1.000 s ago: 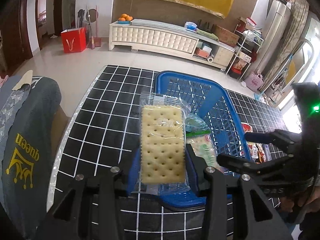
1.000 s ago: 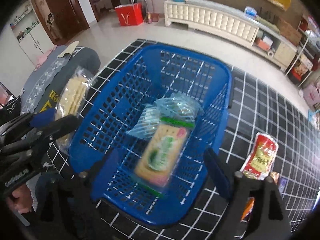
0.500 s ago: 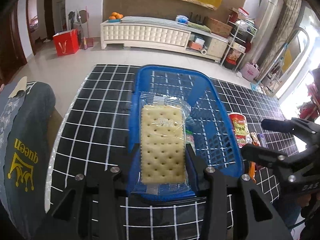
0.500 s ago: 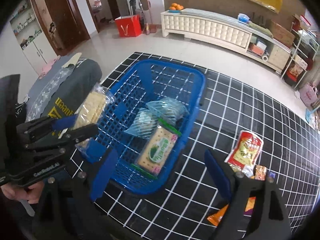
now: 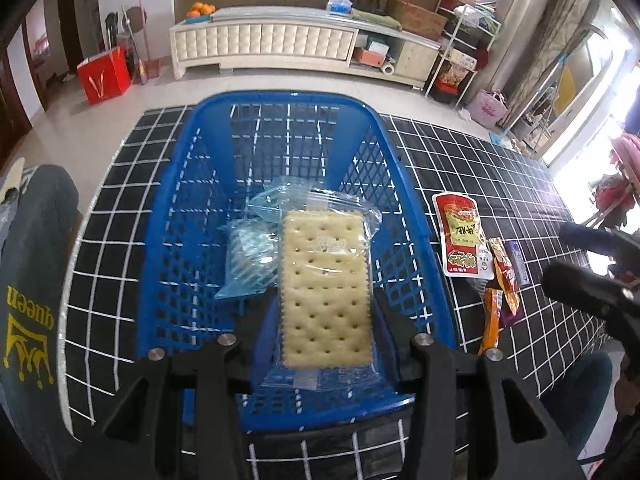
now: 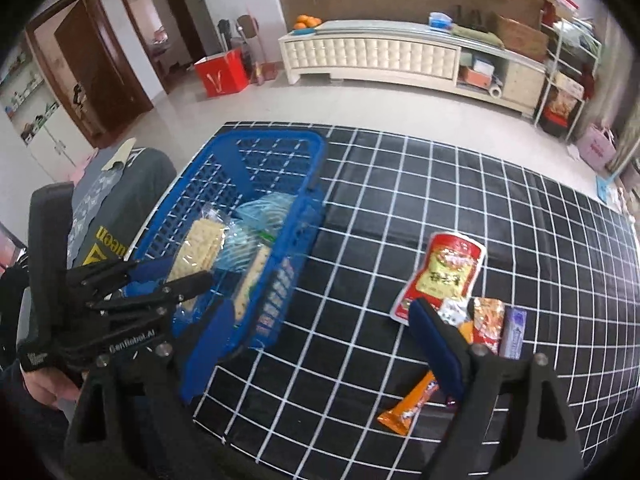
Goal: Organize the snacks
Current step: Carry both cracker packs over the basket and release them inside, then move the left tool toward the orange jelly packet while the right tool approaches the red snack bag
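The left gripper [image 5: 326, 344] is clamped on the cracker packet [image 5: 325, 292], with its jaws closed against the long edges of the clear wrapper. One second ago the packet was held over the near left rim of the blue basket [image 5: 200, 184]. It is now held above the basket interior, near the front wall and over the pale blue wrapped snacks [image 5: 248, 256] lying on the basket floor. The packet is not yet released.

The right gripper [image 6: 320, 340] has its jaws apart and holds nothing. One second ago it was over the basket, directly above a green-labelled cracker pack [image 6: 252, 276]. It has since withdrawn to the right and now faces the loose snacks on the desk [image 6: 520, 208].

Remaining items on the desk, all outside the basket:
- red pouch [image 6: 444, 276], lying flat
- orange sachet [image 6: 408, 404], nearest the gripper
- a small cluster of sachets [image 6: 488, 324] just beside the red pouch, partly hidden by the right jaw

Assessment: the green-labelled pack lies in the basket, so that placement is complete. The cracker packet appears positioned for release into the basket. The right gripper appears positioned for the next pick from the cluster on the desk. Several snacks are still to be moved, so the task is partly complete.
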{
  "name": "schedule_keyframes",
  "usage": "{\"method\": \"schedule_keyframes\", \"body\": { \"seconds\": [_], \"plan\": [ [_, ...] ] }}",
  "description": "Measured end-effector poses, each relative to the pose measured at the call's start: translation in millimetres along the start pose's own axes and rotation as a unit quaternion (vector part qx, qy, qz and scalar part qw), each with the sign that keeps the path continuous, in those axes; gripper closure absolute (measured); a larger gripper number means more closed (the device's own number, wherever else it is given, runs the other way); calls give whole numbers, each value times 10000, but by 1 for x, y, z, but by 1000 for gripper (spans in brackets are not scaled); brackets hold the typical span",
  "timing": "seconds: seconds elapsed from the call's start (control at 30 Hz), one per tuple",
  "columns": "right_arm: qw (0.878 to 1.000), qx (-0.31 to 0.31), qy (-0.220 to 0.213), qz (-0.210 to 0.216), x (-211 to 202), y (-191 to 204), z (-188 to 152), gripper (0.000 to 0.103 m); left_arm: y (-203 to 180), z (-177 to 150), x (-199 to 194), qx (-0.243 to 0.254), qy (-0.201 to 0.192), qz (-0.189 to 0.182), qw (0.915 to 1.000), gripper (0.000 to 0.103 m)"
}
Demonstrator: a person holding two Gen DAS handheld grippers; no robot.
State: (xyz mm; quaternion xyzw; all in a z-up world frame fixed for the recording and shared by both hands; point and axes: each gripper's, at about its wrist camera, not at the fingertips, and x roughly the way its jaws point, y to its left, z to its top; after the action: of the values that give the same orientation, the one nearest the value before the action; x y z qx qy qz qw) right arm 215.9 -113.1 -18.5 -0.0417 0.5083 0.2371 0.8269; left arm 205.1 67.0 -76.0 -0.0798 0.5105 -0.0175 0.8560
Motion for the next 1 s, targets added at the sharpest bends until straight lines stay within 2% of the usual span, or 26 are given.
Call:
{"method": "schedule_keyframes", "body": {
  "seconds": [0.1,0.37,0.67,0.77,0.83,1.0],
  "plan": [
    [9999,140,41,-18,1,-11,-2,12,0,3,7,-90,90,-67,9999,51],
    [9996,280,-73,61,-11,-26,-6,12,-5,-2,2,-61,147,86,9998,50],
    [9994,250,-178,136,-36,-35,-14,12,-41,0,-34,174,-188,27,9997,50],
    [9991,304,-258,113,-46,-45,-17,12,-59,0,-40,315,-328,110,9989,26],
    [9989,349,-307,77,-52,-51,-19,12,-72,-1,-43,445,-487,145,9977,26],
    [9983,480,-342,-1,-61,-70,-28,12,-97,-1,-37,565,-353,-16,9978,26]
  ]
}}
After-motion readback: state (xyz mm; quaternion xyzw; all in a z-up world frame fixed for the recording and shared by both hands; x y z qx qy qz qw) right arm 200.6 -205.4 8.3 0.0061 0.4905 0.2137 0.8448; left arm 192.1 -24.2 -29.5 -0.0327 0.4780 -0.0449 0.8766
